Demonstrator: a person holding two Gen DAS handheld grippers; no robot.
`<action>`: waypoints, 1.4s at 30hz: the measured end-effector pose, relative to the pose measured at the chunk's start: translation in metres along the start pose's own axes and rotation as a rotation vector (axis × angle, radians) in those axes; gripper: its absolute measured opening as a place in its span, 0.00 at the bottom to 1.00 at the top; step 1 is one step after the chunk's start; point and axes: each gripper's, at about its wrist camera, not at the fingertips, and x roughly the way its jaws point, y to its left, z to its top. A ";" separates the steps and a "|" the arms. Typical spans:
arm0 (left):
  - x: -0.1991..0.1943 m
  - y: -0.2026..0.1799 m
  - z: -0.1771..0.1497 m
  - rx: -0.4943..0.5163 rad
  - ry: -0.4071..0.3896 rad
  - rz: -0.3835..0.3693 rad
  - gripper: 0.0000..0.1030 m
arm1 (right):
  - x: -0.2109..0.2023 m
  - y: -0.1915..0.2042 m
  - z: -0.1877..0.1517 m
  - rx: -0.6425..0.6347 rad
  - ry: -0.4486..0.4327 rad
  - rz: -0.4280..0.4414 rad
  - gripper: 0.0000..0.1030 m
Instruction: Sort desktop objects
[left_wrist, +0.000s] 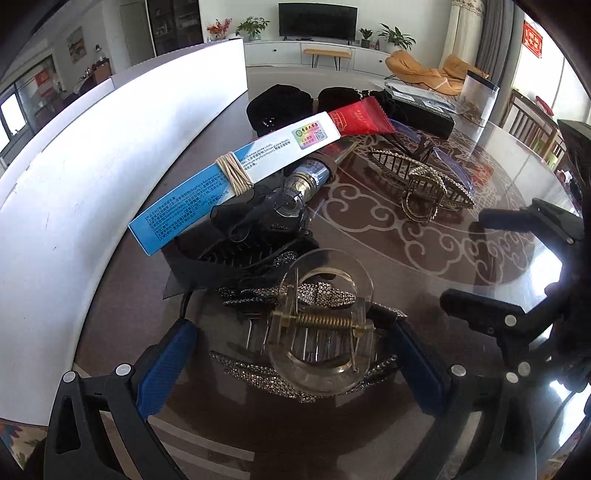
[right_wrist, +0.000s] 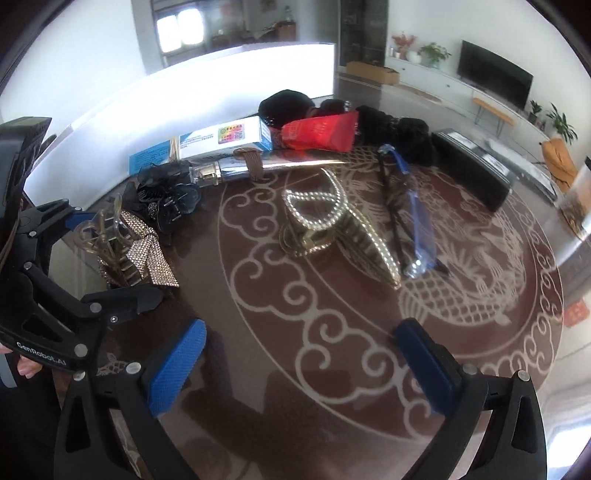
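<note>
- While the left gripper (left_wrist: 291, 354) straddles the clear hair claw (left_wrist: 321, 332), its fingers look spread, seemingly not touching.
- Right gripper (right_wrist: 299, 358): fingers spread, empty, over the table (right_wrist: 258, 369).
- Gold claw clip (right_wrist: 332, 229) lies mid-table.

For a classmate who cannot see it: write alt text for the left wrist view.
The open left claw straddles a clear hair clip on a glass table. Beyond lie a blue box, a gold clip and the right claw.

Glass-topped table (right_wrist: 332, 369) with scroll pattern; on it hair clips (right_wrist: 332, 229), glasses (right_wrist: 417, 221), blue-white box (left_wrist: 236, 173), red packet (right_wrist: 321, 133).
</note>
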 end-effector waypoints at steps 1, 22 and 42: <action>-0.001 0.001 -0.001 0.000 -0.002 0.000 1.00 | 0.006 -0.003 0.007 -0.016 0.003 0.002 1.00; -0.003 0.003 -0.001 -0.004 -0.033 0.003 1.00 | 0.002 -0.017 0.013 0.119 -0.066 -0.024 0.46; -0.012 -0.041 -0.012 0.209 -0.022 -0.121 0.95 | -0.081 -0.015 -0.116 0.208 -0.038 -0.131 0.88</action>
